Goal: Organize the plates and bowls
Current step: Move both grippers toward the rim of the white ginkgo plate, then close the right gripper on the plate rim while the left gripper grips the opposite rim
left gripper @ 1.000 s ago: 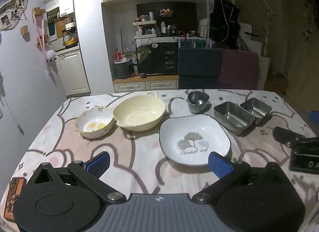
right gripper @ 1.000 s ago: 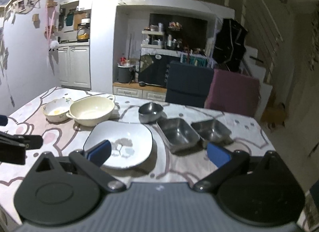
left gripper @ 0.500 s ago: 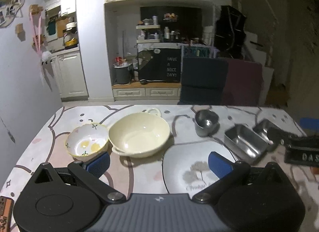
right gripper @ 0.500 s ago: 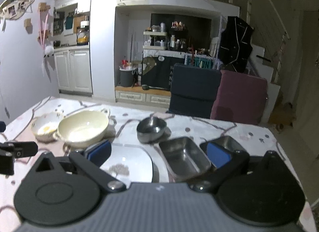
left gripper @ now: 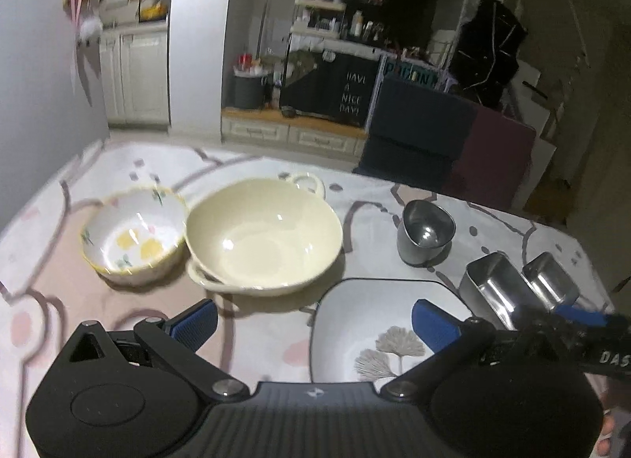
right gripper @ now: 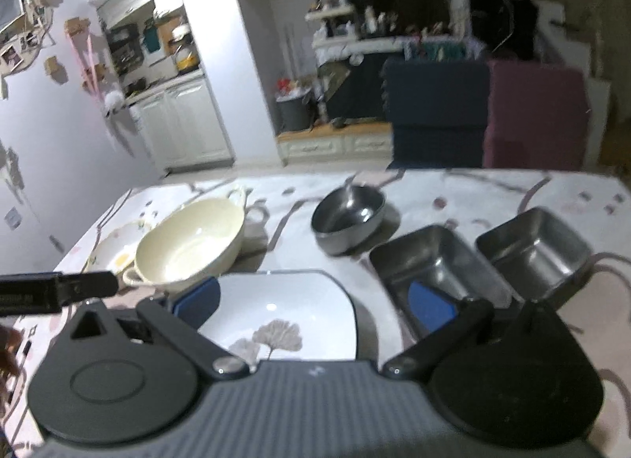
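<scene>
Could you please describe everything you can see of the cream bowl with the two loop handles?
The cream bowl is wide, shallow and glossy, ceramic by its look, with a small loop handle on opposite rims. It sits upright and empty on the patterned tablecloth, beside the fruit-patterned bowl, rims close or touching. No tongs touch it.

**Table and what sits on it**

A table (left gripper: 276, 324) under a pale cloth with pink and grey shapes carries six dishes. At the left stands a flowered bowl (left gripper: 132, 235), touching or just beside a cream bowl (left gripper: 262, 235) with two handles. Nearer, a white plate (left gripper: 374, 324) with a leaf print. Behind it a steel cup (left gripper: 426, 231); to the right, two steel trays (right gripper: 479, 261) side by side.
</scene>
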{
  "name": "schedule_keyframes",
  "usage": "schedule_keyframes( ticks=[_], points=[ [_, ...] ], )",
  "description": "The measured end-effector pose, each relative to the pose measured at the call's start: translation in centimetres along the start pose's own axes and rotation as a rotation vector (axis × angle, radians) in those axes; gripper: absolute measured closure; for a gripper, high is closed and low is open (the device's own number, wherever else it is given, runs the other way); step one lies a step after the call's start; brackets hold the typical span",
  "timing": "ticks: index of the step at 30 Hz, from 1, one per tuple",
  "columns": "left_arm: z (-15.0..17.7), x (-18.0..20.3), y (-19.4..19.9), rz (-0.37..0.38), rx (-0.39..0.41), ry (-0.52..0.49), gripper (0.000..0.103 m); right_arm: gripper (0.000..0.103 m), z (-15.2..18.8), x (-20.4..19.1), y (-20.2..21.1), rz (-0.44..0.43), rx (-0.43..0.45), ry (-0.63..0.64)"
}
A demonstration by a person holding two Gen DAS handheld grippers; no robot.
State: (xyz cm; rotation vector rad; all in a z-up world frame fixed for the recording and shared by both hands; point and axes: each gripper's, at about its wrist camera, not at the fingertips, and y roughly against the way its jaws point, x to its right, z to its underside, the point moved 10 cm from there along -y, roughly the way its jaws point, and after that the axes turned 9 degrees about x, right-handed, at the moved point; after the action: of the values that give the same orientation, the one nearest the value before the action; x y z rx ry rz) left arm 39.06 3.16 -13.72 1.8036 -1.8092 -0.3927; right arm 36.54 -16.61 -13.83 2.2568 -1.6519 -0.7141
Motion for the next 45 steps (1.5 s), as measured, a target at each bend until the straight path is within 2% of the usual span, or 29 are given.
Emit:
schedule_keyframes(
  ticks=[2, 6, 8, 9, 11, 15, 17, 20, 22, 24, 25, 27, 30, 33, 35, 37, 41, 43, 45],
  points=[
    [0.4, -0.3, -0.8, 0.031, -0.028, 0.058, 0.0, 0.0, 0.8, 0.5, -0.9, -0.023, -0.051, -0.039],
    [1.4, -0.7, -2.3, 0.064, -0.073, 0.13, 0.0, 0.003, 2.3, 2.7, -2.5, -0.051, -0.158, -0.23],
    [1.7, -0.8, -2.9, 0.061, -0.079, 0.134, 0.0, 0.016, 3.0, 3.3, -3.1, -0.053, -0.193, -0.289],
    [1.7, -0.8, -3.2, 0.063, -0.086, 0.143, 0.0, 0.019, 3.4, 3.6, -3.3, -0.05, -0.212, -0.305],
    [2.0, -0.8, -3.7, 0.076, -0.111, 0.175, 0.0, 0.031, 4.4, 3.8, -3.8, -0.056, -0.256, -0.334],
    [2.4, -0.5, -4.7, 0.124, -0.138, 0.223, 0.0, 0.046, 6.0, 3.6, -4.6, -0.057, -0.319, -0.352],
    [2.4, -0.3, -5.0, 0.133, -0.133, 0.222, 0.0, 0.063, 6.1, 3.4, -4.8, -0.049, -0.328, -0.339],
    [2.7, -0.1, -5.5, 0.132, -0.141, 0.22, 0.0, 0.082, 6.8, 3.3, -5.2, -0.044, -0.34, -0.34],
    [2.9, 0.1, -5.7, 0.147, -0.136, 0.208, 0.0, 0.084, 6.9, 3.1, -6.0, -0.05, -0.348, -0.329],
    [3.1, 0.3, -5.9, 0.164, -0.133, 0.181, 0.0, 0.09, 6.9, 3.3, -6.6, -0.042, -0.354, -0.308],
    [3.2, 0.3, -6.0, 0.167, -0.138, 0.173, 0.0, 0.097, 7.0, 3.5, -6.7, -0.029, -0.355, -0.298],
    [3.4, 0.2, -6.3, 0.169, -0.15, 0.181, 0.0, 0.097, 7.1, 3.5, -6.5, -0.014, -0.362, -0.302],
    [3.4, -0.1, -6.5, 0.21, -0.157, 0.24, 0.0, 0.096, 7.3, 3.0, -5.8, 0.0, -0.39, -0.256],
    [3.2, -0.2, -6.7, 0.245, -0.163, 0.285, 0.002, 0.096, 7.9, 2.5, -4.8, 0.0, -0.421, -0.266],
    [3.2, -0.4, -6.9, 0.247, -0.177, 0.277, 0.01, 0.096, 8.1, 2.2, -4.4, -0.001, -0.43, -0.259],
    [3.6, -0.6, -7.3, 0.234, -0.204, 0.266, 0.024, 0.096, 8.1, 2.2, -4.2, 0.0, -0.43, -0.264],
    [4.7, -1.0, -7.9, 0.213, -0.259, 0.224, 0.038, 0.096, 7.9, 2.5, -4.6, 0.013, -0.417, -0.278],
    [5.2, -1.4, -8.2, 0.2, -0.276, 0.208, 0.05, 0.096, 7.8, 2.5, -4.6, 0.018, -0.416, -0.274],
    [5.5, -1.6, -8.5, 0.193, -0.292, 0.209, 0.056, 0.096, 7.8, 2.6, -4.7, 0.018, -0.417, -0.278]
  ],
)
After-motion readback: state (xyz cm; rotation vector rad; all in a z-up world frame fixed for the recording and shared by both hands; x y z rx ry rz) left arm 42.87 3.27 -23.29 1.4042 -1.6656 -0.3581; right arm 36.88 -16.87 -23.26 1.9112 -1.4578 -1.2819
